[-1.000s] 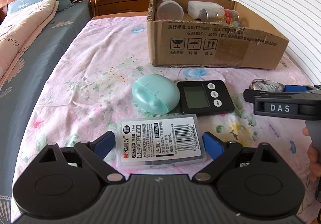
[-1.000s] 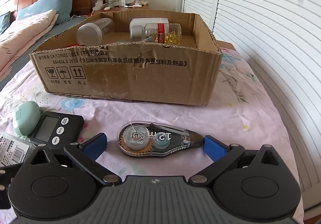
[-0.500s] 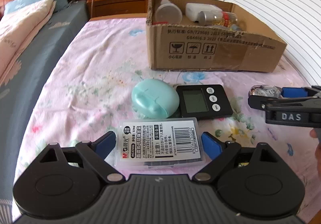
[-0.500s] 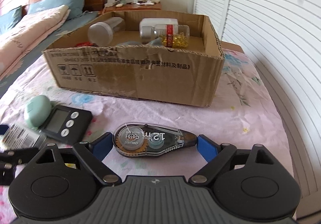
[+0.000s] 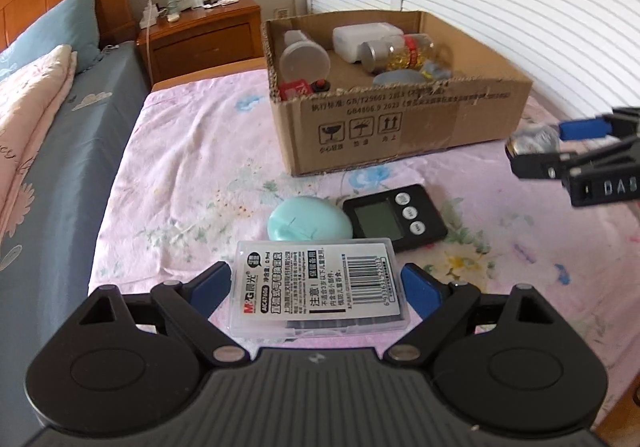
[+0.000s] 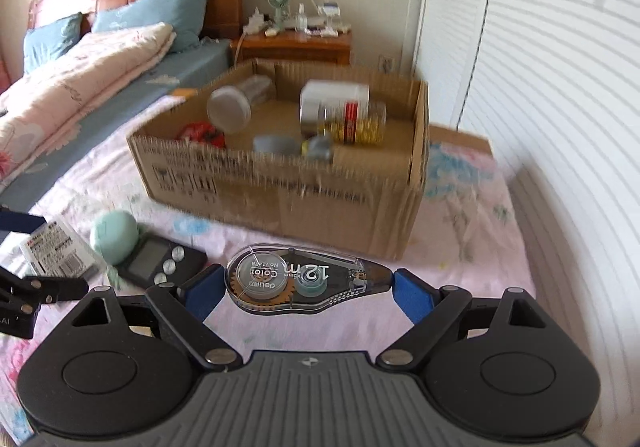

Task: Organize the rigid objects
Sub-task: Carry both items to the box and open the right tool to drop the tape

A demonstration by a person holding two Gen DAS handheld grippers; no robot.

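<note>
Looking along the left tongs (image 5: 316, 287), a clear plastic refill case (image 5: 318, 289) with a barcode label sits crosswise between the blue pads, which stand at its two short ends; the tongs are about as wide as the case and seem closed on it, lifted above the pink floral bed sheet (image 5: 192, 175). The case looks light, stiff and smooth, so I judge it could slip under a loose pinch; the short ends, where the pads (image 5: 418, 293) meet it now, are the sensible place to grip. Just beyond it lie a mint-green oval case (image 5: 308, 221) and a black digital timer (image 5: 394, 217), side by side on the bed, and farther off stands the cardboard box (image 5: 400, 127), open on top and already holding bottles and jars. At the right edge the right tongs (image 5: 560, 145) appear, carrying something glinting. From the right wrist view, those tongs (image 6: 306, 285) hold a transparent correction tape dispenser (image 6: 300, 279) by its rounded end and its tapered nose, spread wide to span its length. It looks light, hard-shelled and slick, and the narrow nose gives little contact, so a twist seems possible. The box (image 6: 280, 199) lies just ahead, blurred, and the left tongs (image 6: 24, 259) show at the near left with the refill case.
</note>
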